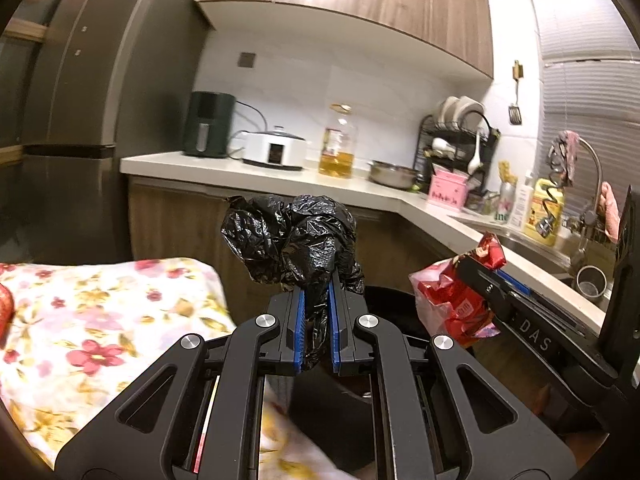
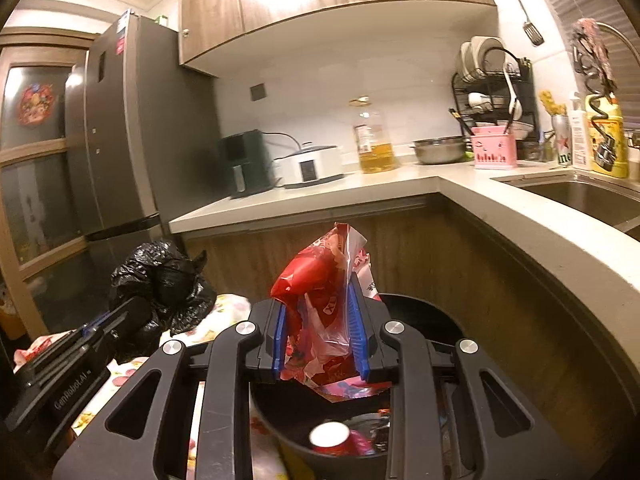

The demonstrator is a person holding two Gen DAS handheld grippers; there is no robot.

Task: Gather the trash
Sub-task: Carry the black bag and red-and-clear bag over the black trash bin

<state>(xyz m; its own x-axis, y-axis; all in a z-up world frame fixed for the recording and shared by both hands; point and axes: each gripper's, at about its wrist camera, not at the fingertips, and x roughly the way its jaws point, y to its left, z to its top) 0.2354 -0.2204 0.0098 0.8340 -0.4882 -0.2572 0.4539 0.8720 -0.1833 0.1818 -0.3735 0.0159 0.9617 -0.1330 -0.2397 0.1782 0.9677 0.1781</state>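
Observation:
My left gripper (image 1: 316,292) is shut on a crumpled black plastic bag (image 1: 292,240), held up above the edge of a flowered tablecloth (image 1: 100,320). The bag also shows in the right wrist view (image 2: 164,284). My right gripper (image 2: 320,300) is shut on a red and clear plastic wrapper (image 2: 324,280), held over a black trash bin (image 2: 432,320) that holds a red can (image 2: 332,438) and other scraps. The wrapper and right gripper show at the right of the left wrist view (image 1: 452,292).
A kitchen counter (image 2: 400,184) runs behind and to the right, with an air fryer (image 1: 208,124), a cooker (image 1: 276,150), an oil bottle (image 1: 338,142), a steel bowl (image 1: 392,174), a dish rack and a sink (image 2: 588,196). A tall fridge (image 1: 72,100) stands left.

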